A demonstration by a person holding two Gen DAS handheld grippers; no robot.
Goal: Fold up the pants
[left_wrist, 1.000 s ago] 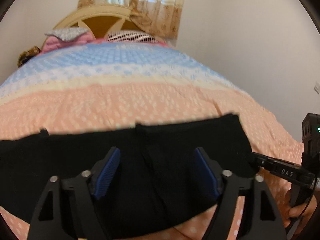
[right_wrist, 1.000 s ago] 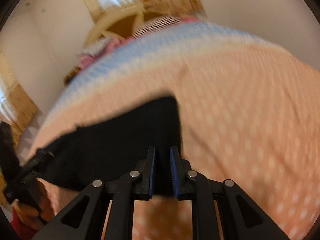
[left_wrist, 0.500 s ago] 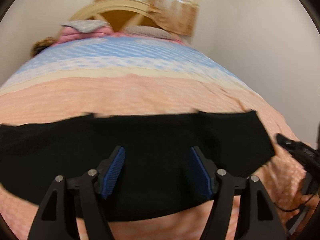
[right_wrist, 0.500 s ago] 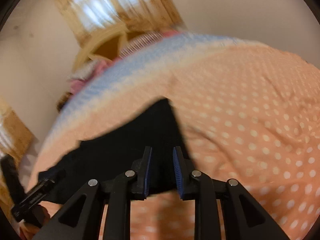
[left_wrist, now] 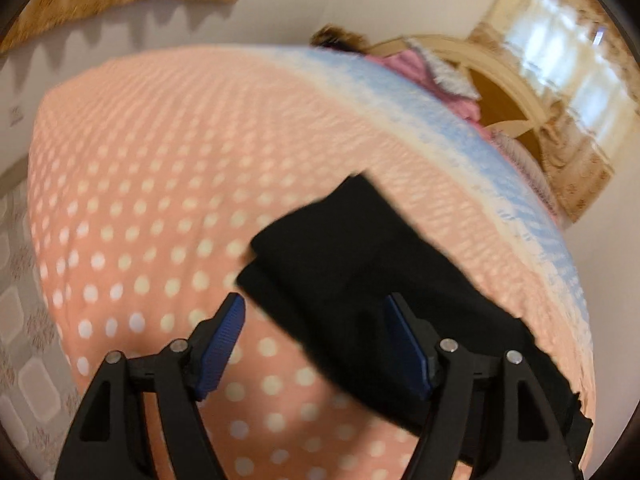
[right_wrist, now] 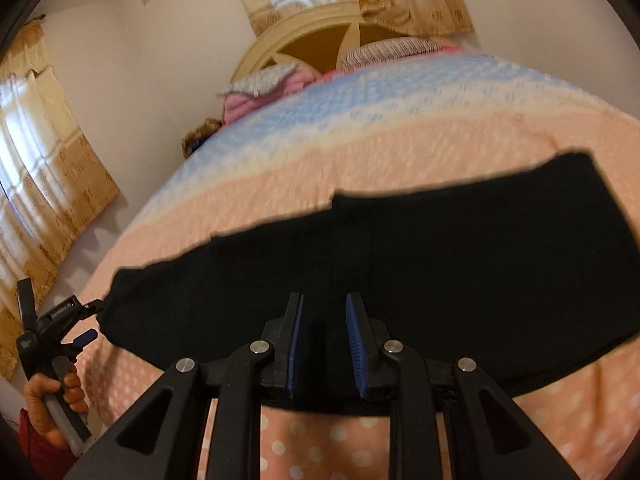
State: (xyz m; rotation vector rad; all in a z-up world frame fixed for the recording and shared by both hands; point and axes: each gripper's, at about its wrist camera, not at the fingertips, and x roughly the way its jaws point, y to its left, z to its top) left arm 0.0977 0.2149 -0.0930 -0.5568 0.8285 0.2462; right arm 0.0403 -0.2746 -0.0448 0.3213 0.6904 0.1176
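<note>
Black pants (right_wrist: 420, 264) lie flat in a long band across the peach dotted bedspread (right_wrist: 360, 152). In the left wrist view the pants (left_wrist: 360, 280) run from the centre to the lower right, their narrow end nearest. My left gripper (left_wrist: 316, 344) is open and empty, hovering over that end; it also shows at the far left of the right wrist view (right_wrist: 76, 312), beside the pants' left end. My right gripper (right_wrist: 323, 344) hangs over the near edge of the pants at mid length, jaws a narrow gap apart, nothing seen pinched between them.
The bed has a blue band and pillows (right_wrist: 280, 76) at a cream headboard (right_wrist: 320, 32). Curtained windows (right_wrist: 40, 160) and white walls surround it. Patterned floor (left_wrist: 16, 300) lies past the bed's left edge in the left wrist view.
My left gripper has swung left from the middle of the pants to their left end, still open. My right gripper has moved left from the right end to mid length, its jaws slightly wider.
</note>
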